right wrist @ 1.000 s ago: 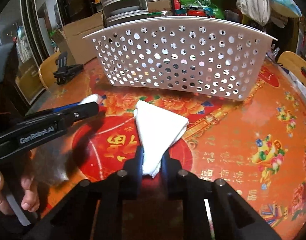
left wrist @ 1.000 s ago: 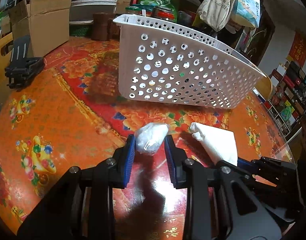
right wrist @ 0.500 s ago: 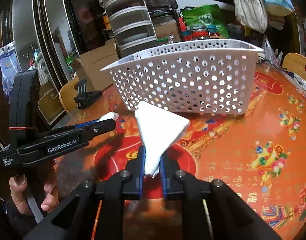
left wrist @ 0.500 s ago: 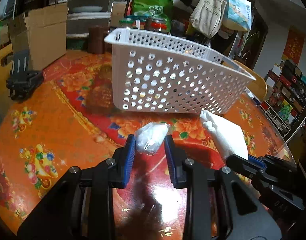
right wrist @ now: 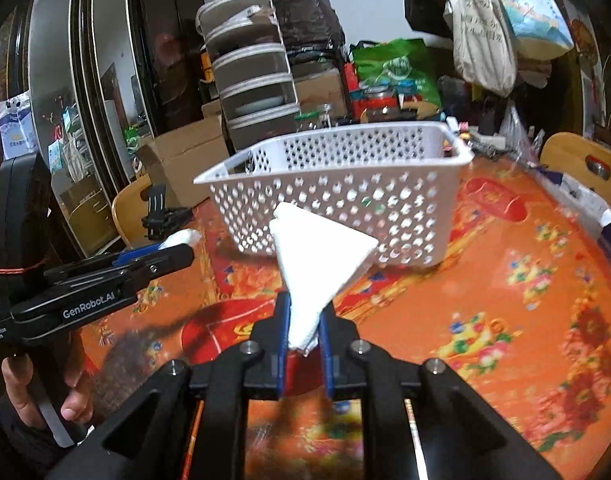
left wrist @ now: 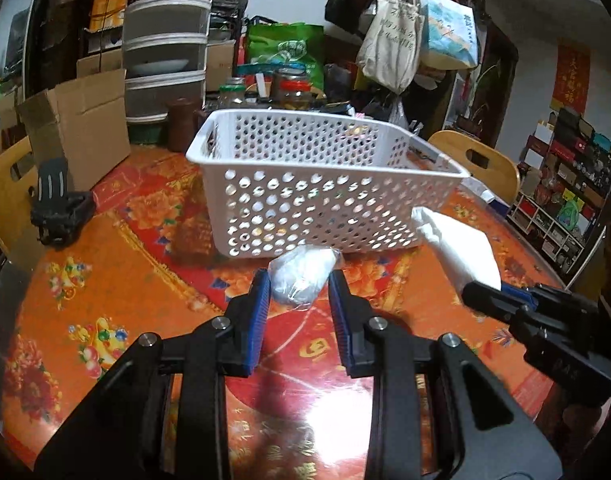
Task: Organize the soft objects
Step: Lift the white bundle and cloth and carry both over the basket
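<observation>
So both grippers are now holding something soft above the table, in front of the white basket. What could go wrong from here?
1. The right gripper pinches only the bottom corner of the folded white cloth; it might slip out or unfold.
2. The left gripper holds a plastic-wrapped bundle near its fingertips, so the slick wrap may slide free.
3. The white basket looks light; a bump on its wall could push it.

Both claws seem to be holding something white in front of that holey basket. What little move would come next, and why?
Probably carry both forward and up over the white basket rim. The right gripper pinches a folded white cloth, the left gripper holds a plastic-wrapped white bundle, and both sit short of the basket's near wall.
</observation>
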{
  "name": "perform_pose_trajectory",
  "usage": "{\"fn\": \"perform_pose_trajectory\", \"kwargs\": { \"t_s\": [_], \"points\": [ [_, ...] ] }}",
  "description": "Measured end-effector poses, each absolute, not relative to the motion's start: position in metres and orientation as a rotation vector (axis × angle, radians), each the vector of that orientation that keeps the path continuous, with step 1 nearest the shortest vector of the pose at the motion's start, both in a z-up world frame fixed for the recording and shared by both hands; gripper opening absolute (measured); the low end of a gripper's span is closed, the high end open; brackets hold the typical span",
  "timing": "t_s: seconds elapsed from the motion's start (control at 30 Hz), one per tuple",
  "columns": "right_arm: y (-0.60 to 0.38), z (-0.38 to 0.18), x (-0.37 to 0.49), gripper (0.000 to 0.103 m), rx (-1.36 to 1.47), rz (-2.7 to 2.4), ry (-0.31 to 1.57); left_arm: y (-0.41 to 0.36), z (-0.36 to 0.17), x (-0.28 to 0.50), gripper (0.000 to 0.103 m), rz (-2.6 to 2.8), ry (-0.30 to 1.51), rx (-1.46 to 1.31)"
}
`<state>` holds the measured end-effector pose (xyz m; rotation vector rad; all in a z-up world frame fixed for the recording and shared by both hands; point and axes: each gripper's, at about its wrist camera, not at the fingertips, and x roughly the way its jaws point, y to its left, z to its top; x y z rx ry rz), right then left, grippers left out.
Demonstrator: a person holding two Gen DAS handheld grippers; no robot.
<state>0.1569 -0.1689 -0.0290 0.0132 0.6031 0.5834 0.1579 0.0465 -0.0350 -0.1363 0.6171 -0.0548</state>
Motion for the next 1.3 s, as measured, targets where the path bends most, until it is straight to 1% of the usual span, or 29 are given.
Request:
{"fn": "perform_pose_trajectory", "kwargs": {
  "t_s": [0.3,0.53,0.87,1.3],
  "points": [
    [-0.185,0.01,0.152,0.012,-0.008,0.568,0.56,0.038,0.001,0.153,0.027,-0.065,0.598,-0.123],
    [-0.19,0.038,0.164,0.012,-0.034,0.551,0.534,0.037,0.032,0.161,0.027,-0.083,0.583,-0.114],
    [-0.186,0.072,0.187,0.012,-0.067,0.518,0.501,0.043,0.068,0.204,0.027,-0.086,0.594,-0.117],
    [-0.169,0.088,0.236,0.012,-0.1,0.47,0.539,0.05,0.094,0.271,0.027,-0.059,0.618,-0.093]
  ]
}}
